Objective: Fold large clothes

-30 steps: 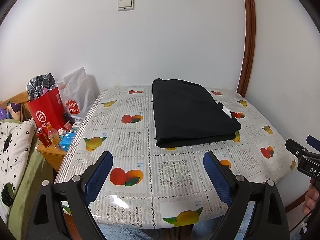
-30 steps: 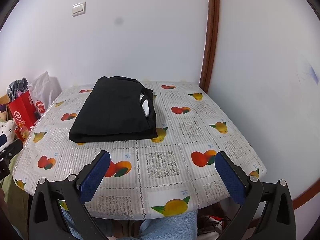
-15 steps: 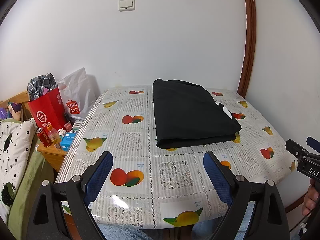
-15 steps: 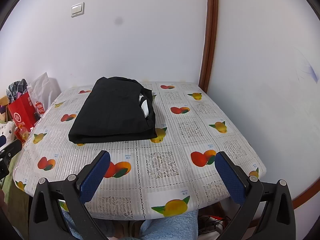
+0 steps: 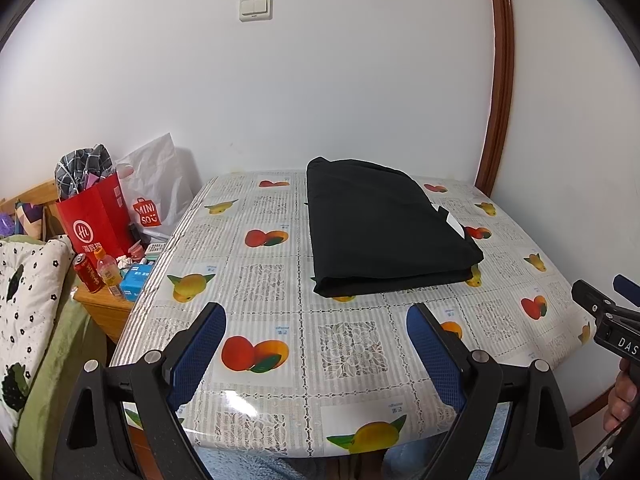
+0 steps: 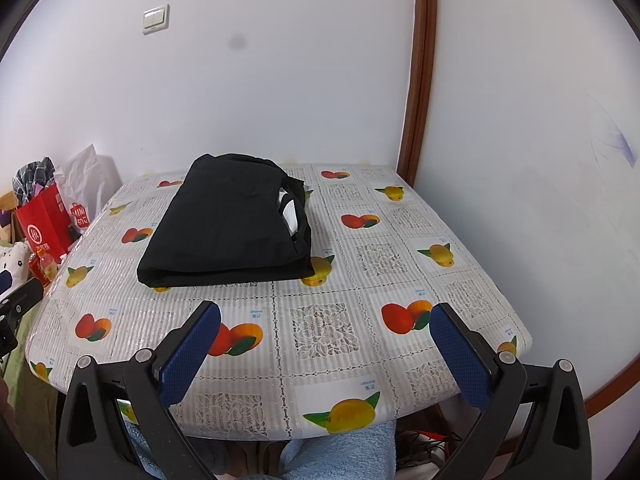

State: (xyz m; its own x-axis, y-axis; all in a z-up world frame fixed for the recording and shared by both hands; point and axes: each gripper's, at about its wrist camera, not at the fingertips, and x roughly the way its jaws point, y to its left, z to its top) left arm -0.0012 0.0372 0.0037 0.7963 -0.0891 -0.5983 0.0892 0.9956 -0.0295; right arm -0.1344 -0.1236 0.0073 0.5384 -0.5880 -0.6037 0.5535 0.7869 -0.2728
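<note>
Left wrist view: the left gripper (image 5: pixel 316 344) hangs over the near edge of the worktop (image 5: pixel 352 344), its blue-padded fingers (image 5: pixel 198 354) spread wide apart and holding nothing. A folded black garment (image 5: pixel 384 232) lies flat on the fruit-patterned cloth toward the far side of the worktop, well apart from the fingers, with a white label (image 5: pixel 454 222) showing at its right edge. At the right border of this view the right gripper (image 5: pixel 612 316) appears side-on. Left of the worktop, a red paper bag (image 5: pixel 94 220), a white shopping bag (image 5: pixel 156 192), a red can (image 5: pixel 89 274) and a blue box (image 5: pixel 136 280) crowd a low wooden cabinet (image 5: pixel 104 308). Right wrist view: the right gripper (image 6: pixel 324 340) likewise hovers at the near edge, fingers (image 6: pixel 460 354) wide apart and empty. The black garment (image 6: pixel 228 224) rests left of centre, its folded layers stacked and its open side, with the white label (image 6: pixel 289 212), facing right. A light switch (image 6: pixel 156 19) is mounted on the white wall behind.
</note>
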